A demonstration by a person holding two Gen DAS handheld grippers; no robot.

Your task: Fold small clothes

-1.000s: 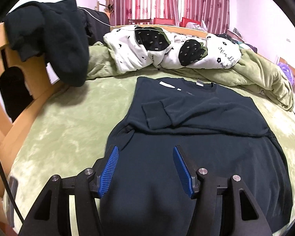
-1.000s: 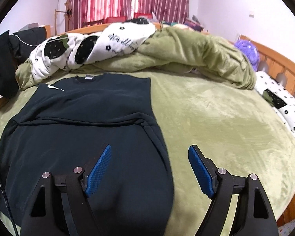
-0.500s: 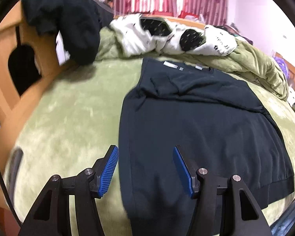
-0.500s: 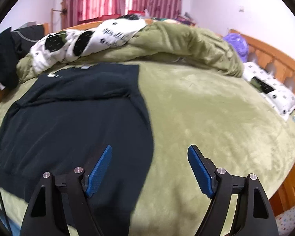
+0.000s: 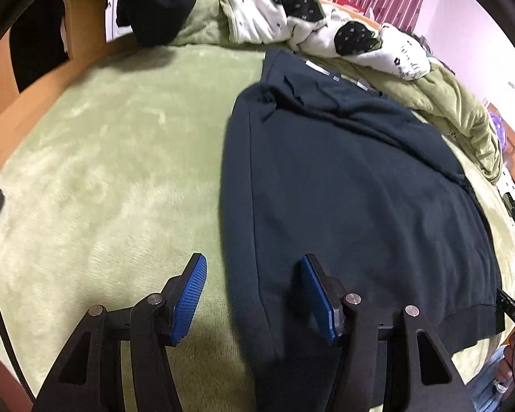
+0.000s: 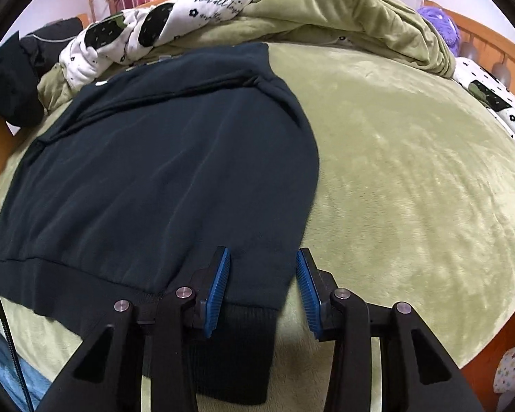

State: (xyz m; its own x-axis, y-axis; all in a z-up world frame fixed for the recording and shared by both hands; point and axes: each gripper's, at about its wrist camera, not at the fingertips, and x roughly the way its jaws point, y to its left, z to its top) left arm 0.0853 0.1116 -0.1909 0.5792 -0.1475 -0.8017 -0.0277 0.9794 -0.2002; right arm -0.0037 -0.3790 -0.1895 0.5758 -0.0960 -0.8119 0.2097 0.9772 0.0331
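A dark navy sweatshirt (image 5: pixel 343 178) lies flat on the green bed cover, sleeves folded across its chest, collar at the far end. It also shows in the right wrist view (image 6: pixel 161 158). My left gripper (image 5: pixel 254 292) is open and straddles the sweatshirt's left side edge near the hem. My right gripper (image 6: pixel 262 285) is partly closed but empty, its jaws astride the sweatshirt's ribbed hem (image 6: pixel 243 312) at the bottom right corner.
A rumpled green and white patterned duvet (image 6: pixel 292 13) is piled at the far end of the bed. Dark clothes (image 5: pixel 154 0) hang over the wooden headboard on the left. A wooden bed rail (image 6: pixel 491 44) runs along the right side.
Both grippers have pulled back toward the sweatshirt's hem and lowered. The right gripper's jaws have narrowed around the hem corner. The left gripper has shifted to the sweatshirt's left edge.
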